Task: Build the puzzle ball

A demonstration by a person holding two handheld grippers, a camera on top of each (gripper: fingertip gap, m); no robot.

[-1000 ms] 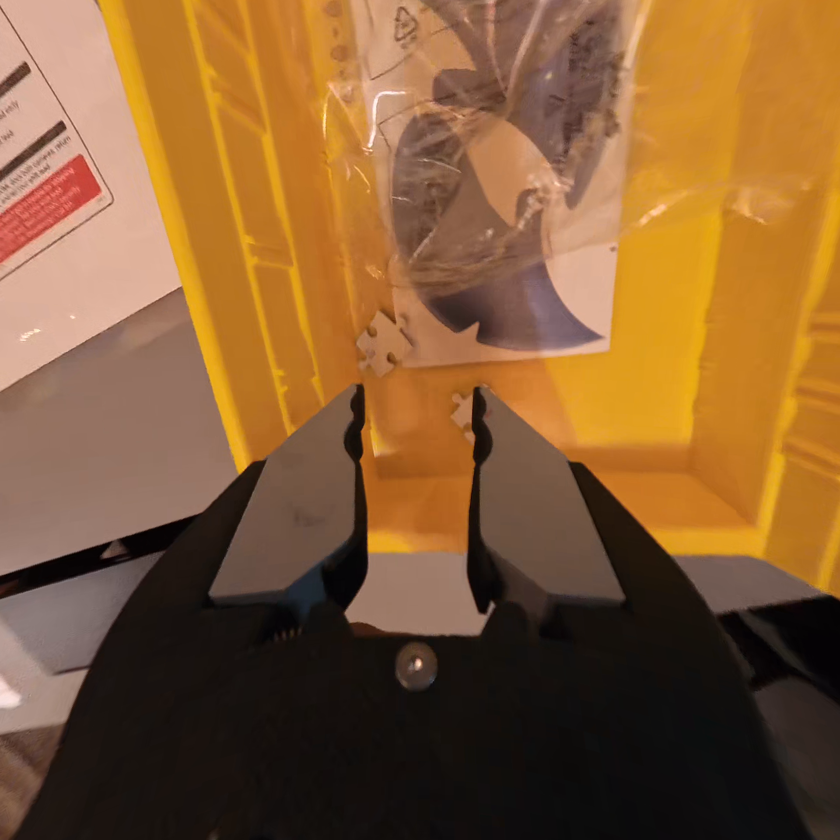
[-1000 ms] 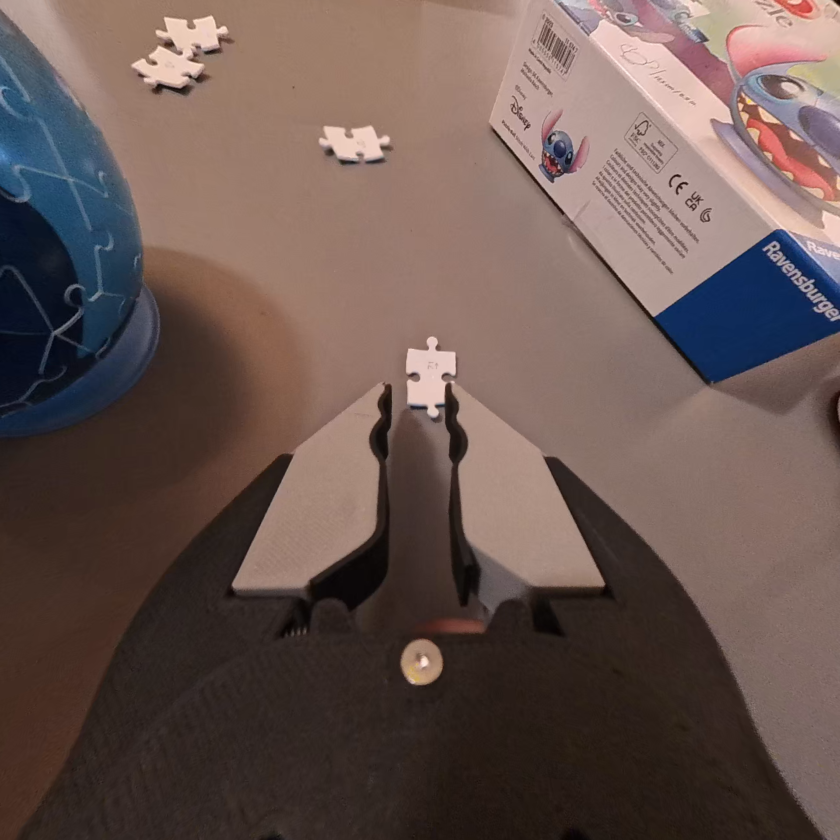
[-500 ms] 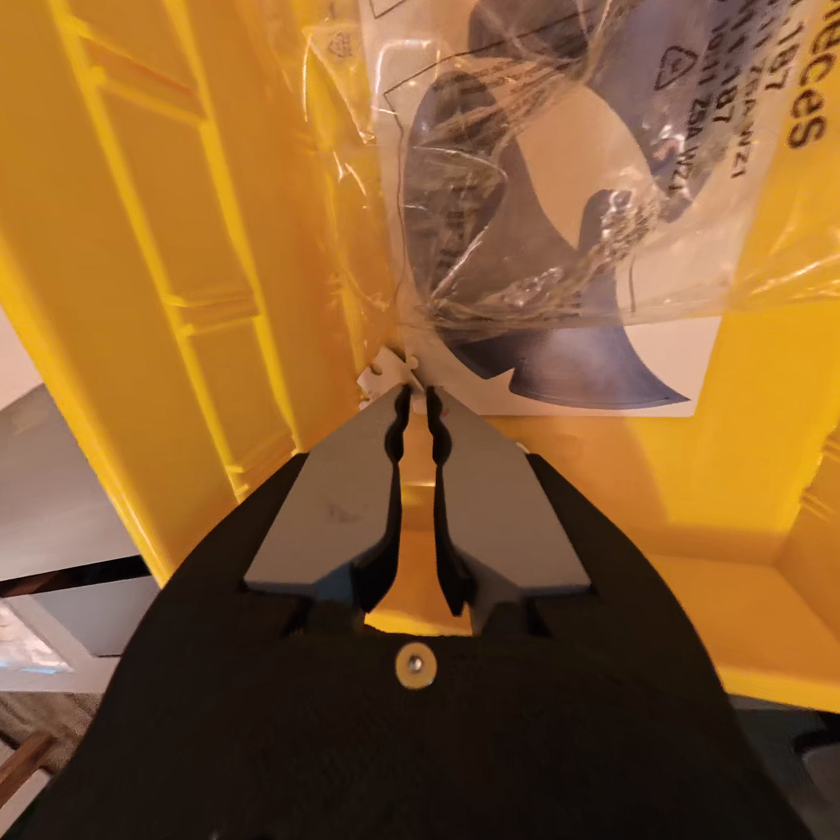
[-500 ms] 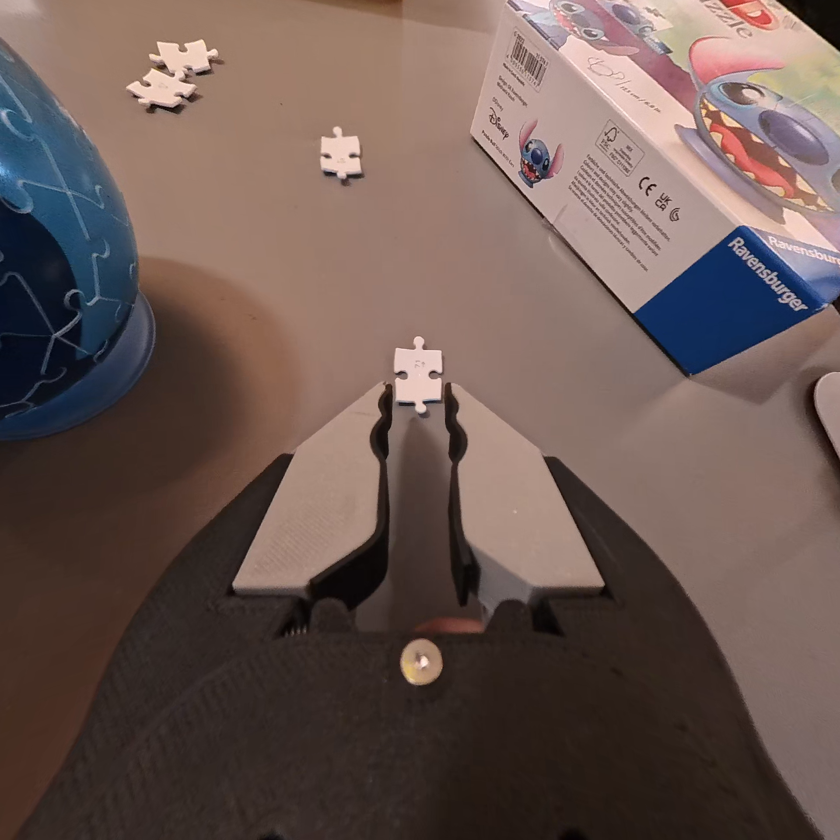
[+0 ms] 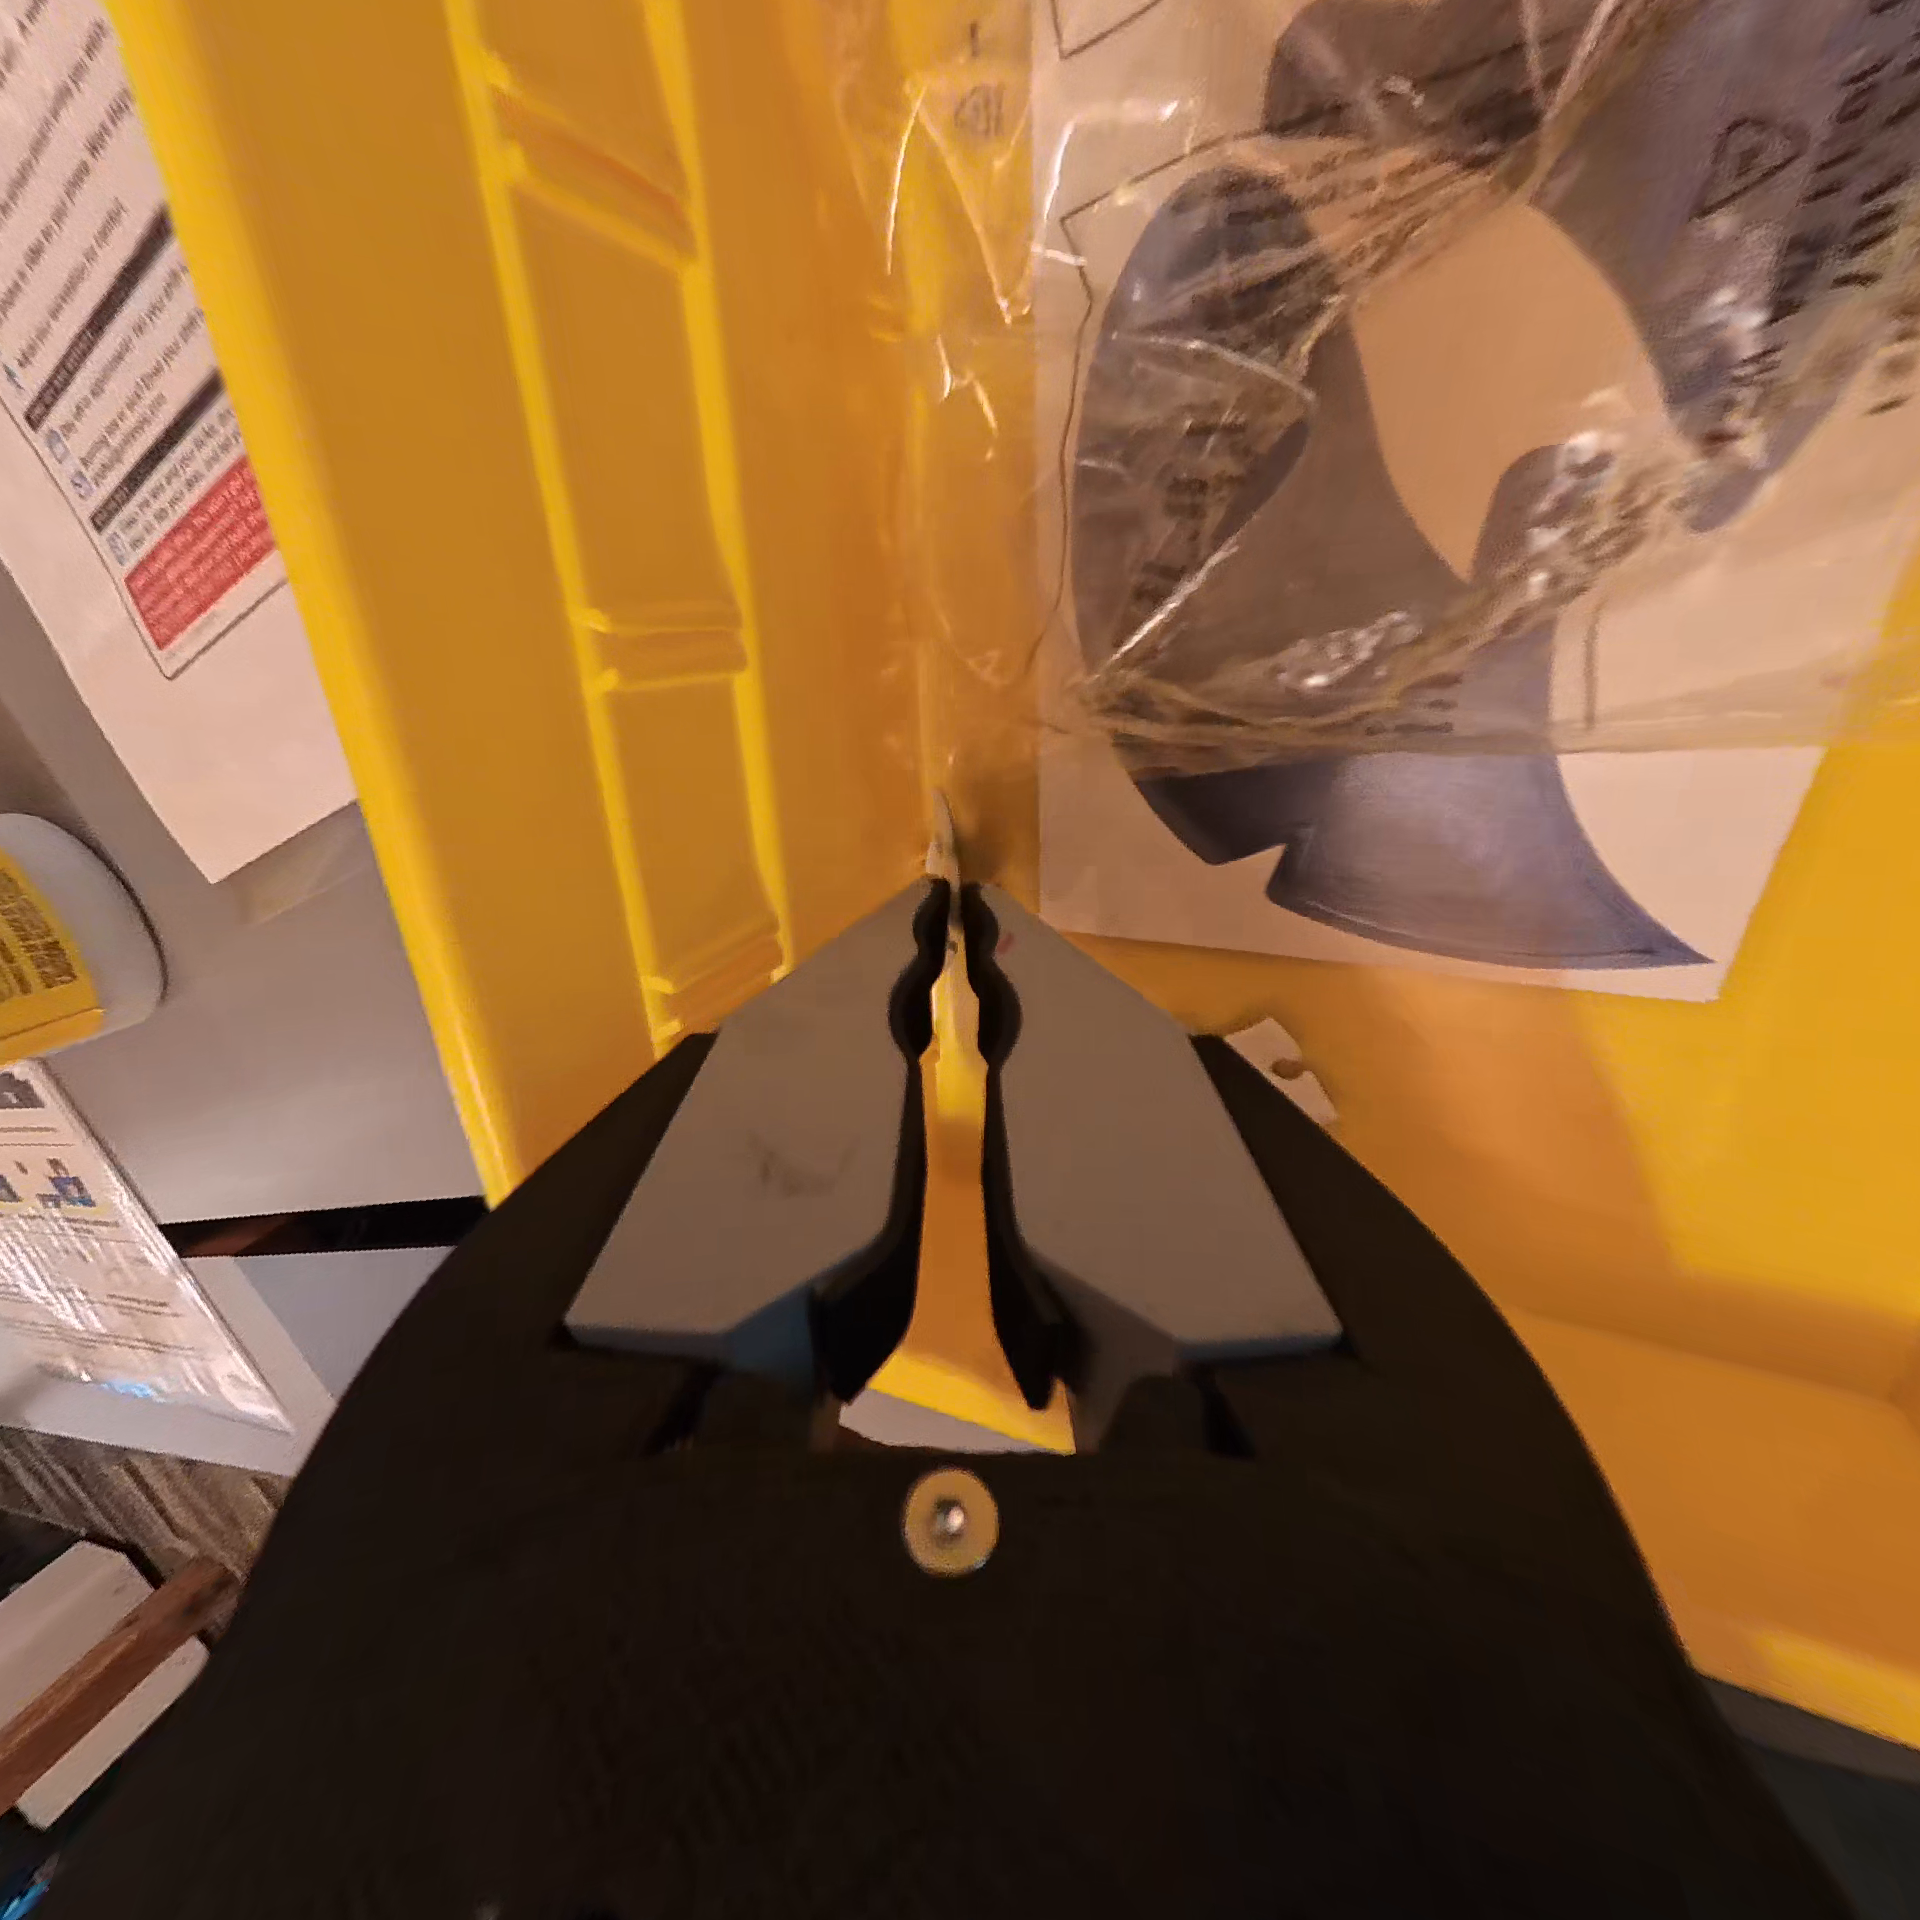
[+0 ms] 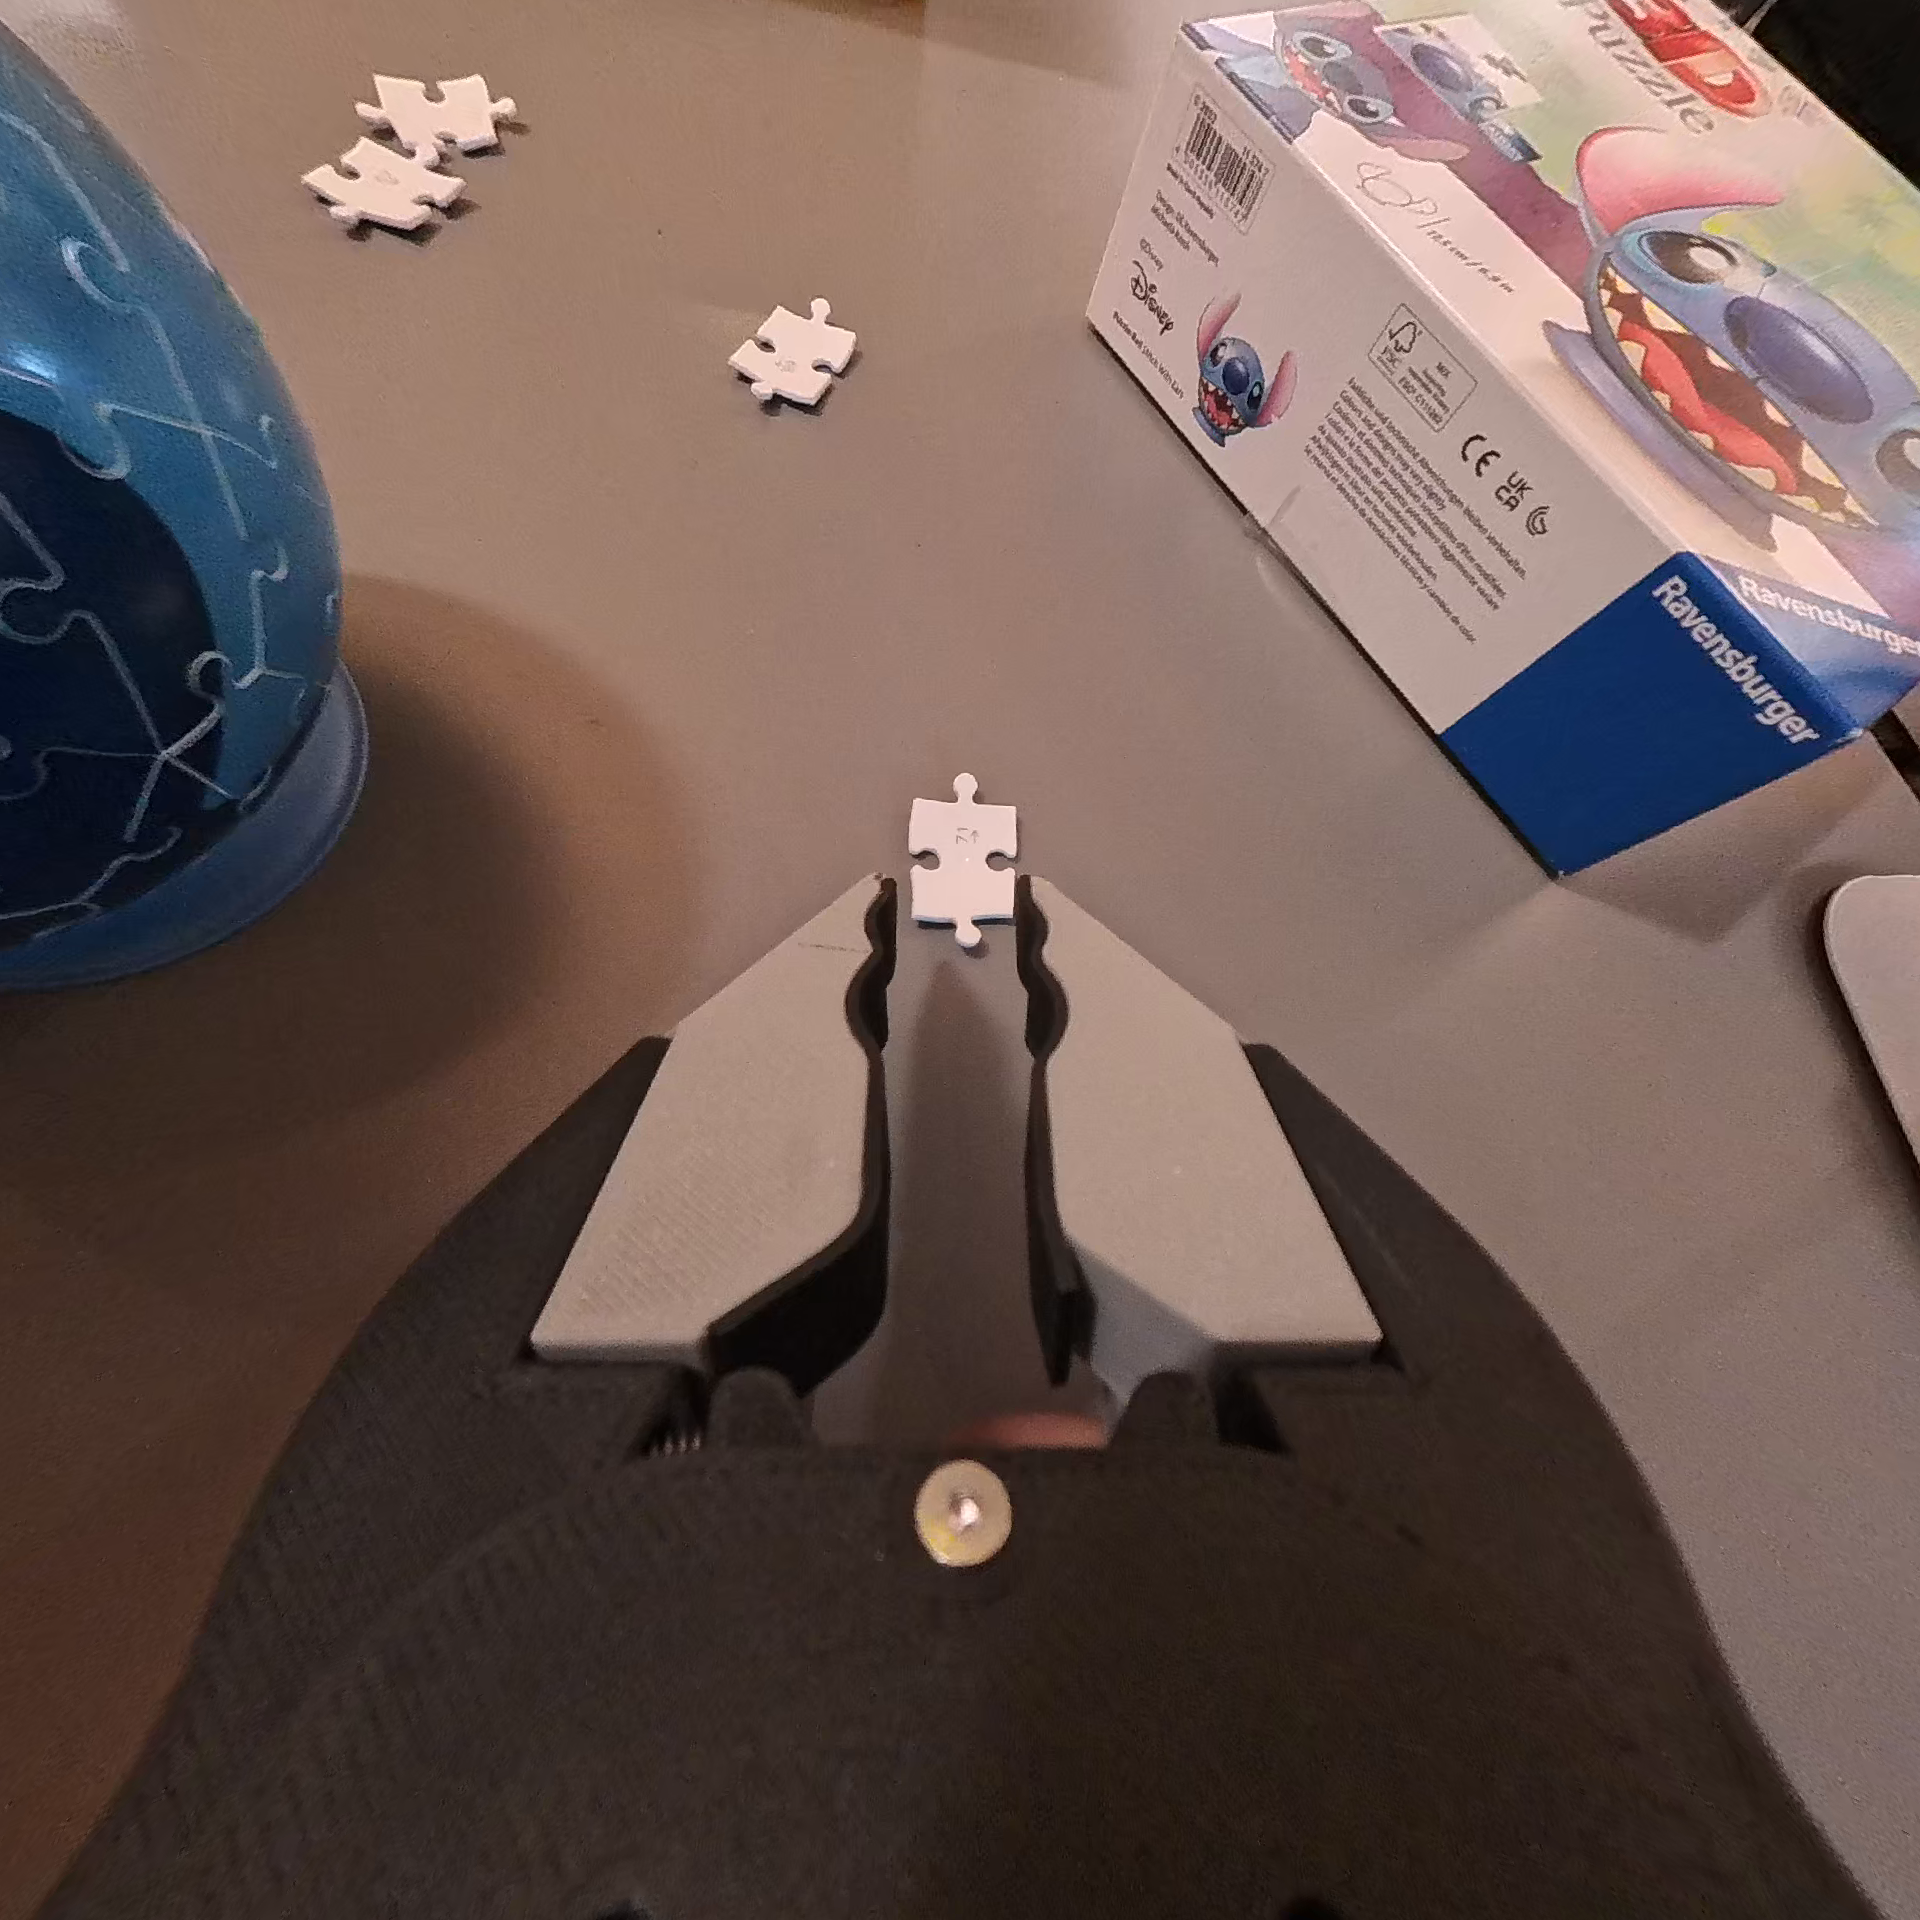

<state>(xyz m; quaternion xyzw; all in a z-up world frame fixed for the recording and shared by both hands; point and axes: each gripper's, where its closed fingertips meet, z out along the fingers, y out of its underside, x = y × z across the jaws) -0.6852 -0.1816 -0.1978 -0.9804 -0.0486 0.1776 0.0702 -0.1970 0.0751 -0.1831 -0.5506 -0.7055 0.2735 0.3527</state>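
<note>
In the left wrist view my left gripper is inside a yellow bin. It is shut on a white puzzle piece, held edge-on with its tip sticking out past the fingertips. A clear plastic bag with dark blue parts lies on a white sheet just beyond. In the right wrist view my right gripper is shut on a white puzzle piece, back side up, above the grey table. The partly built blue puzzle ball stands on its blue ring at the left.
The puzzle box lies at the right. A loose white piece and two more lie farther back. A grey flat object is at the right edge. Another small piece lies on the bin floor. Printed sheets lie left of the bin. The left gripper's tips are roughly 55 cm from the right gripper's.
My left gripper went from open to shut on the white piece by the bin's left wall, and the piece now stands edge-on. My right gripper shifted slightly, still holding its piece.
</note>
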